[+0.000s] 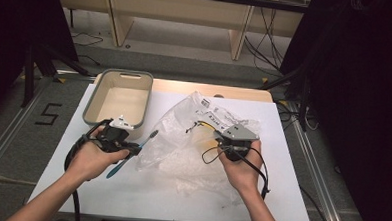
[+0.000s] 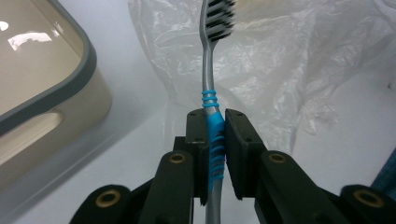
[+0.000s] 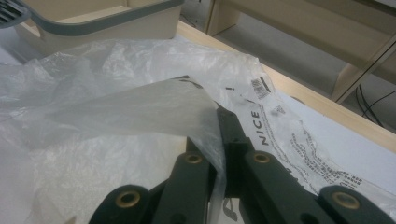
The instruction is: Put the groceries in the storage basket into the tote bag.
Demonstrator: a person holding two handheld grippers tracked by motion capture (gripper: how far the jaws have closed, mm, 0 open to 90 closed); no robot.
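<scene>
Black jaws of my left hand-held gripper stand closed on a toothbrush, pressing the blue ribbed grip of its silver handle from both sides; the dark bristled head points away from me, over the edge of a clear plastic bag. From the high view, the same toothbrush slants across the white bench, head up toward the bag, blue tail toward my left hand, with the left hand-held gripper just in front of the grey-rimmed beige tub. That tub sits close on the left of the left gripper view, touching nothing I hold.

My right hand-held gripper is pinched fully together on a fold of the crumpled plastic bag, the thin film caught between its jaws and lifted slightly off the bench. Black print, including the word NICE, runs along the bag's edge beside the jaws. Seen from above, the right hand-held gripper and my right hand rest at the bag's right side. Something yellow seems to lie inside the bag, though the film blurs it.
</scene>
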